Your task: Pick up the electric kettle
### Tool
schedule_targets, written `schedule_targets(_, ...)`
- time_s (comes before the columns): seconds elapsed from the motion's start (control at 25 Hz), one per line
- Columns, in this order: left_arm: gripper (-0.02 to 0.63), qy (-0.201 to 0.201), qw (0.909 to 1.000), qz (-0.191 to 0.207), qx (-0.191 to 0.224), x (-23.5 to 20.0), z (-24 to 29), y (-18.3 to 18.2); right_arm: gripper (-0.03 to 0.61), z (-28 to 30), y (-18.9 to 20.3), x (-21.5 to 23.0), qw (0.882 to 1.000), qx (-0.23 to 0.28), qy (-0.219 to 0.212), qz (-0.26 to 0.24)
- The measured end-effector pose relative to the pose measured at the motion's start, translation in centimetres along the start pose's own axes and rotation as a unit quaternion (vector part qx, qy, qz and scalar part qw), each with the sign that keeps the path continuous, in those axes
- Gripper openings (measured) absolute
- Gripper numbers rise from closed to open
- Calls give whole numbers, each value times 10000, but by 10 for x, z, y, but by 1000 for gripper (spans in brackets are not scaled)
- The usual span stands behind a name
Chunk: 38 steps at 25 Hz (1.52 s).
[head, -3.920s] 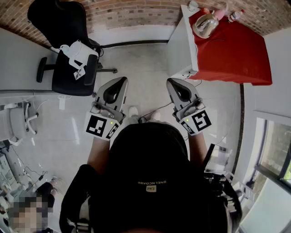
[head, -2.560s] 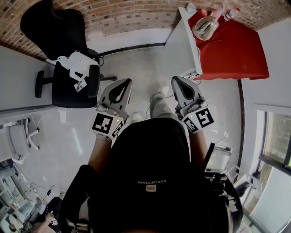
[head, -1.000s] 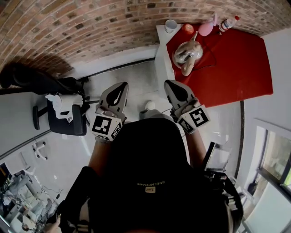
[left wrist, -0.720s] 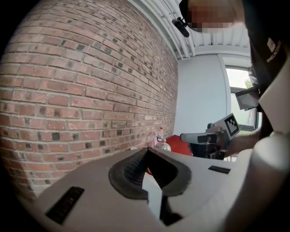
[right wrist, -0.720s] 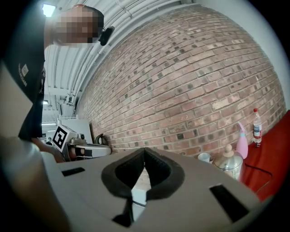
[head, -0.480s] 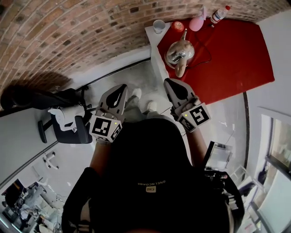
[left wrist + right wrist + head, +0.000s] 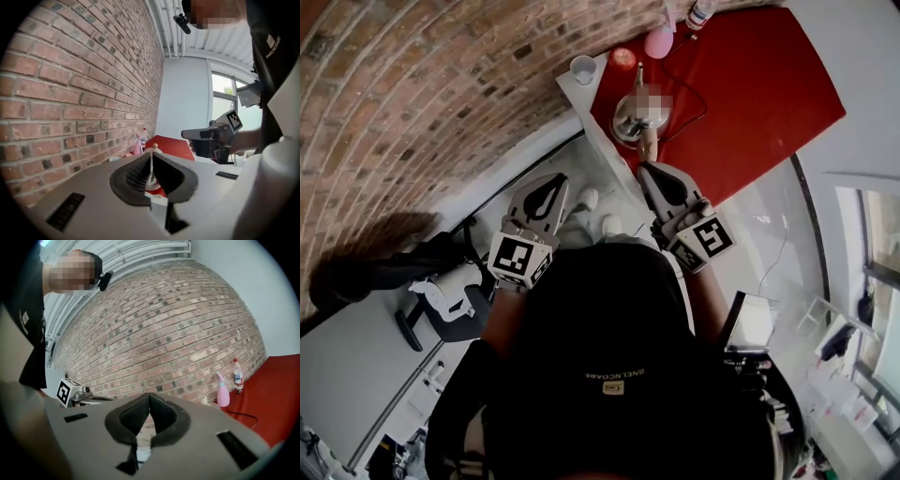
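The electric kettle point(image 7: 630, 118) is shiny steel with a wooden handle and stands on the red-covered table point(image 7: 750, 84) near its corner. In the head view my right gripper point(image 7: 655, 170) is shut and empty, with its tips just short of the kettle's handle at the table edge. My left gripper point(image 7: 554, 179) is also shut on nothing and hangs over the floor to the kettle's left. In the left gripper view the kettle's knob point(image 7: 154, 146) shows just over the closed jaws point(image 7: 151, 155). The right gripper view faces the brick wall past its closed jaws point(image 7: 149, 396); no kettle shows there.
A white cup point(image 7: 582, 67), a red item point(image 7: 623, 58), a pink spray bottle point(image 7: 658, 42) and a water bottle point(image 7: 701, 11) stand along the table's wall side. A black cord point(image 7: 692, 101) runs from the kettle. An office chair point(image 7: 441, 300) stands behind at the left.
The table and kettle have slid nearer to both grippers as the person walked up and turned. Both grippers moved forward with jaws still closed; the chair dropped back at the left.
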<state>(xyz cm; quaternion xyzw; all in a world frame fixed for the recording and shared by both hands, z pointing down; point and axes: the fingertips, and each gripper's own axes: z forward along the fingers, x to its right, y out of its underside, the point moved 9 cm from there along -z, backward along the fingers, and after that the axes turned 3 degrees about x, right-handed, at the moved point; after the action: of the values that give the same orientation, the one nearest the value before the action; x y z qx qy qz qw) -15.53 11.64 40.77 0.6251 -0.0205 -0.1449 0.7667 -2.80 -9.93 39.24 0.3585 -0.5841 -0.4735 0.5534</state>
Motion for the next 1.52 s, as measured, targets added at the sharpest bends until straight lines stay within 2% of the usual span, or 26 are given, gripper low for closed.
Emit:
schedule_targets(0.2,11,753,9968,212,-158,-5,34,0,6,-5,-6,10,9988,161,446,87)
schedule_targets(0.32,39,1116,9933,94,-279,-6,54,7,6,-12,-8,13,9972,187,719,104)
schedule_targets(0.48,91,1689,9844,-15,-496,-2,85,21,6,-26,-8,16,9933,194,1137,112)
schedule_targets(0.6,114,1958,9787,62,-617,0,105,31,6,-36,-11,16,9899,351,1352,252)
schedule_targets(0.8,167,2435,9654,-102,-931,5,137,52,6,-59,-9,14,9803,407,1915,271)
schedule_targets(1.04,206,2851,9496,-174,-1290,15,170,80,6,-80,-4,5,9660,514,2516,309)
schedule_targets(1.2,220,2989,9423,-259,-1485,20,186,97,6,-92,0,-1,9561,553,2855,360)
schedule_targets(1.4,242,3172,9326,-216,-1709,23,204,116,6,-109,0,-11,9369,493,3435,413)
schedule_targets(1.52,242,3331,9264,-197,-1744,28,213,120,6,-120,1,-15,9292,463,3648,369)
